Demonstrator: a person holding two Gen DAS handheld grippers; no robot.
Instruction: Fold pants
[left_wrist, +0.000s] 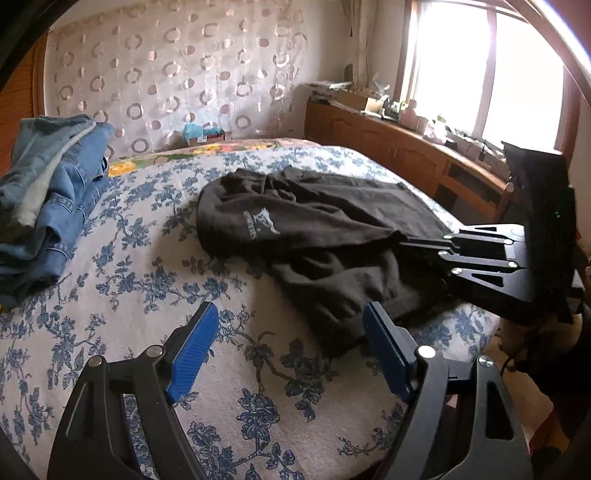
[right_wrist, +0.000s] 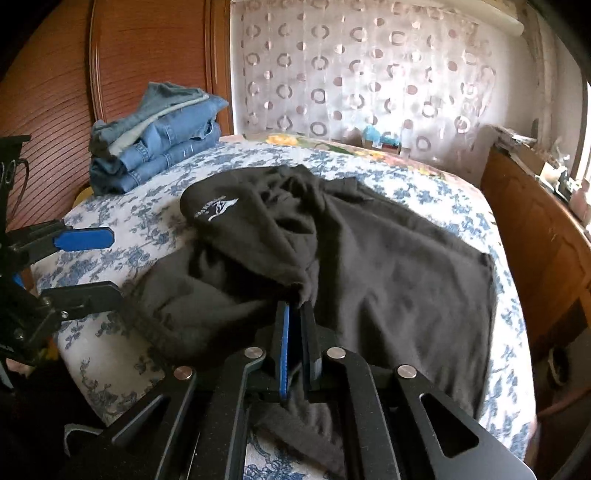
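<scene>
Black pants (left_wrist: 332, 229) with a white logo lie crumpled on the flowered bed (left_wrist: 155, 280); they also show in the right wrist view (right_wrist: 388, 266). My left gripper (left_wrist: 291, 321) is open and empty, low over the bedspread at the near edge of the pants. It shows at the left of the right wrist view (right_wrist: 107, 262). My right gripper (right_wrist: 297, 310) is shut on a bunched fold of the pants near their middle. It enters from the right in the left wrist view (left_wrist: 406, 245).
A stack of folded blue jeans (left_wrist: 48, 199) sits at the bed's far left corner, also in the right wrist view (right_wrist: 155, 136). A wooden cabinet (left_wrist: 406, 147) with clutter runs along the right under a window. A patterned curtain (left_wrist: 177, 81) hangs behind the bed.
</scene>
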